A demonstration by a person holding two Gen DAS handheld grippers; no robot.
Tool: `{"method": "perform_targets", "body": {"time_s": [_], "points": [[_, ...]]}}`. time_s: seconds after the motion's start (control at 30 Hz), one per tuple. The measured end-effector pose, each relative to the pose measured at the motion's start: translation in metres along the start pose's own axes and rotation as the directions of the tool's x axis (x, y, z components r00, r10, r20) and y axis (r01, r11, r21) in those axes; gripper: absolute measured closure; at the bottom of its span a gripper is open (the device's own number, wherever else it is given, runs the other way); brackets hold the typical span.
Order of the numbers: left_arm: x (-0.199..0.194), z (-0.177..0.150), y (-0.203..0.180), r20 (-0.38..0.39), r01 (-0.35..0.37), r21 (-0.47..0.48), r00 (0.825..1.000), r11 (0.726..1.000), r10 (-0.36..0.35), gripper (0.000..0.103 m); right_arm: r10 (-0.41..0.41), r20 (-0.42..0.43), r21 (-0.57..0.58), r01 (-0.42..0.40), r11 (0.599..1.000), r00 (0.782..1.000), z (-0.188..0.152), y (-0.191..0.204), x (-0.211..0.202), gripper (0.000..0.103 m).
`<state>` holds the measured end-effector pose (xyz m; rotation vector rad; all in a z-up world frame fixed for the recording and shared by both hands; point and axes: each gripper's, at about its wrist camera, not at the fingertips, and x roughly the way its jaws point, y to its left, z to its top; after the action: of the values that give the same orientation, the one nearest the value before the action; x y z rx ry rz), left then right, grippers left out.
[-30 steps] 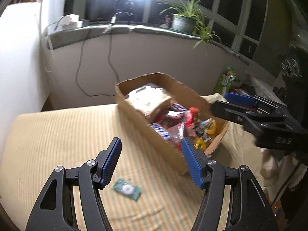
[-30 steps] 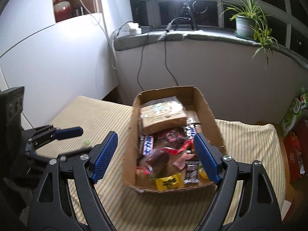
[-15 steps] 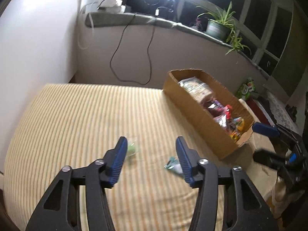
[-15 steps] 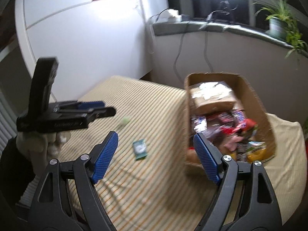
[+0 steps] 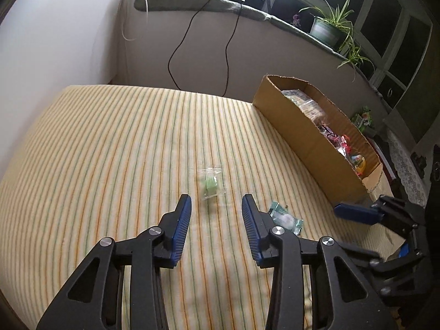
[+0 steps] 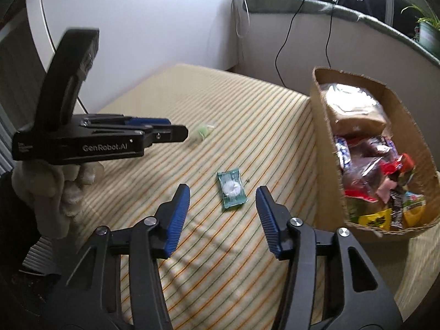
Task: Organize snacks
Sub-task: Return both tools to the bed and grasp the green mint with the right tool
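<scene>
Left wrist view: left gripper (image 5: 216, 214) aimed down at striped cloth (image 5: 110, 151), jaws part-open, nothing between them, clear bag (image 5: 211, 183) just beyond the tips.
Right wrist view: right gripper (image 6: 222, 206) jaws part-open and empty, green packet (image 6: 232, 189) lying just ahead between the pad lines, not touched.
Change, jaws: both pairs just narrowed from a wider spread, closing on air, neither on a snack.
Change, aim: swung off the box (image 6: 321, 126) since a second ago and lowered toward the two loose snacks on the cloth.
Meaning: likely one snack per gripper, pickup not yet begun, box already crowded with wrappers.
Green packet, place: flat on cloth, left of the box, well short of its wall.
Green packet, axis: long axis runs roughly away from the right gripper, tilted slightly; short sides face the pads' closing line poorly, long edges face them well.
Clear bag, place: flat on cloth, further from the box than the packet.
Clear bag, axis: long axis about in line with the left gripper's reach, sealed strip at the far end.
</scene>
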<state>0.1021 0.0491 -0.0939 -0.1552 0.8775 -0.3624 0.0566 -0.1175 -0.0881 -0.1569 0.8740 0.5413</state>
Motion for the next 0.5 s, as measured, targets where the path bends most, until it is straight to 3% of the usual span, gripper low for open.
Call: {"method": "perform_targets", "body": {"time_s": [0.5], "points": [[0.026, 0.011, 0.001, -0.034, -0.016, 0.008, 0.999, 1.000, 0.017, 0.072, -0.034, -0.076, -0.015, 0.033, 0.999, 0.997, 0.009, -0.007, 0.042, 0.058]]}}
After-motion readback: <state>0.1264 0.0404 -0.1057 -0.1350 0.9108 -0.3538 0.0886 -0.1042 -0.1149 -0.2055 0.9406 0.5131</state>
